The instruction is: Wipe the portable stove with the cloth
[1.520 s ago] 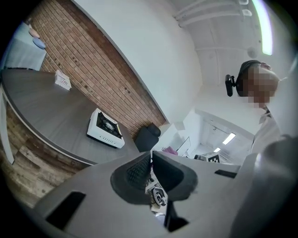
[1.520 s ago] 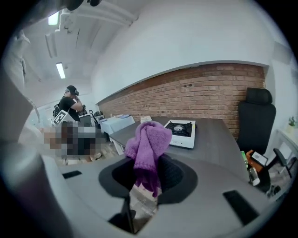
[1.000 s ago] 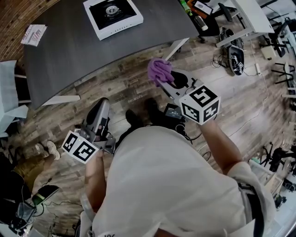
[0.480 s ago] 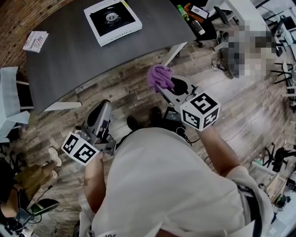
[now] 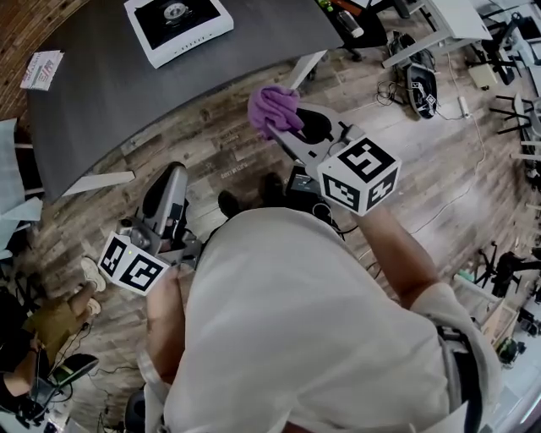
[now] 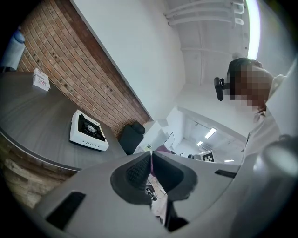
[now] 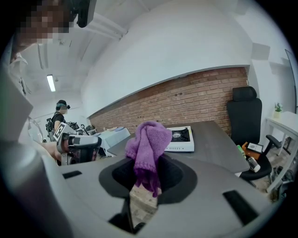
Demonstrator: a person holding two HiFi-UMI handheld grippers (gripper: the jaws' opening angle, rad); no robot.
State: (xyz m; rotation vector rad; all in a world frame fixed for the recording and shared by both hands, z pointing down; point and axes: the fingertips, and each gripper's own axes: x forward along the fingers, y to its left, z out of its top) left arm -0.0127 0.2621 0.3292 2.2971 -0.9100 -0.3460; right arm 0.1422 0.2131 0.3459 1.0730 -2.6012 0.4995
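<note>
The white portable stove (image 5: 177, 26) with its black top lies flat on the dark grey table (image 5: 110, 93) at the far side; it also shows in the left gripper view (image 6: 88, 132) and the right gripper view (image 7: 181, 139). My right gripper (image 5: 283, 125) is shut on a purple cloth (image 5: 272, 108) that hangs bunched from its jaws (image 7: 148, 148), held over the wooden floor short of the table's edge. My left gripper (image 5: 165, 190) is held low at my left side, jaws shut with nothing between them (image 6: 150, 168).
A small printed packet (image 5: 42, 68) lies on the table's left end. A black office chair (image 7: 245, 114) stands at the table's right. Bottles (image 5: 342, 17) and cables (image 5: 423, 84) lie on the floor at the far right. Another person (image 7: 58, 116) stands in the background.
I have moved closer to the table: stove and table slid up and left in the head view. The right gripper with the cloth has risen slightly; the left stays low.
</note>
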